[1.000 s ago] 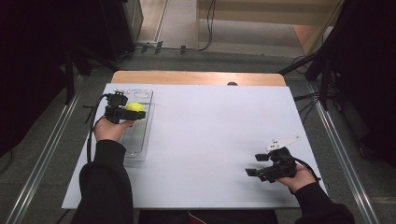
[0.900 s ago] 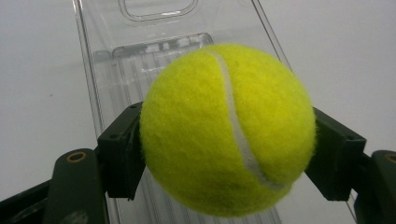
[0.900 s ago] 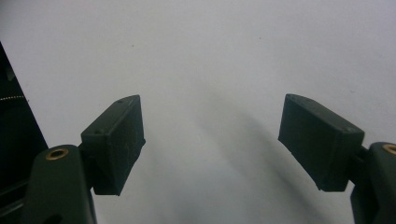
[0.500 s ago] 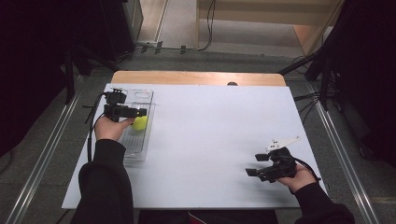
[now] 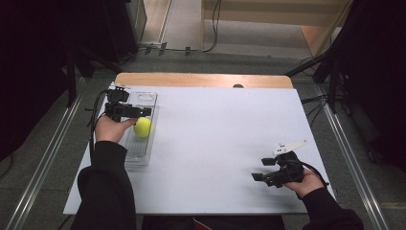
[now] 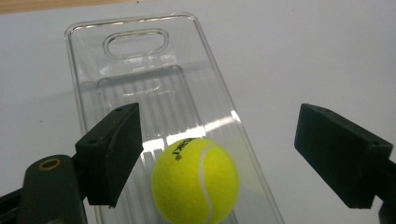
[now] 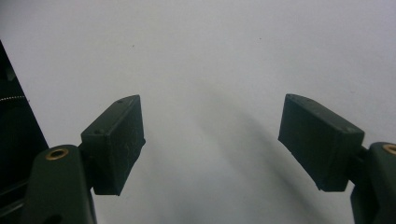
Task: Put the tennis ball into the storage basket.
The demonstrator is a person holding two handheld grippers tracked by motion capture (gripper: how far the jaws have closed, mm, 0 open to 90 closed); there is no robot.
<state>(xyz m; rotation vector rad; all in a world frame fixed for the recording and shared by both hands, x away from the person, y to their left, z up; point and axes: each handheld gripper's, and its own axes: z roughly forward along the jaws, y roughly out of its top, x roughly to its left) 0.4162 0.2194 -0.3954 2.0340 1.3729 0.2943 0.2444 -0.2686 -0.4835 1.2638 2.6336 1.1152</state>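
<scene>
The yellow felt tennis ball [image 6: 195, 180] is lying in the clear ribbed plastic tray [image 5: 145, 100] at nine o'clock, likely to stop it rolling. The left gripper [image 5: 143, 111] is hovering above, jaws spread; the right gripper [image 5: 259, 168] is idling spread at four o'clock on the white table [image 5: 215, 134].

The tray [image 6: 140, 84] looks like clear, glossy plastic, ribbed along its floor and catching bright streaks of light beside the tennis ball [image 6: 195, 181]. The ball itself is fuzzy yellow felt, matt, with a smooth white seam curving across it. Around the tray, the table top [image 5: 220, 143] is a smooth, matt white sheet, and beyond the tray's far end a strip of pale wood [image 5: 201, 79] shows at the table's edge. The left gripper [image 6: 219, 154] has matt black jaws with a slightly grainy look, and a small brass-coloured metal eyelet [image 6: 49, 164] sits in its dull plastic body. The right gripper [image 7: 210, 144] has the same matt black finish, faintly scuffed. The sleeves [image 5: 105, 191] are dark cloth.
</scene>
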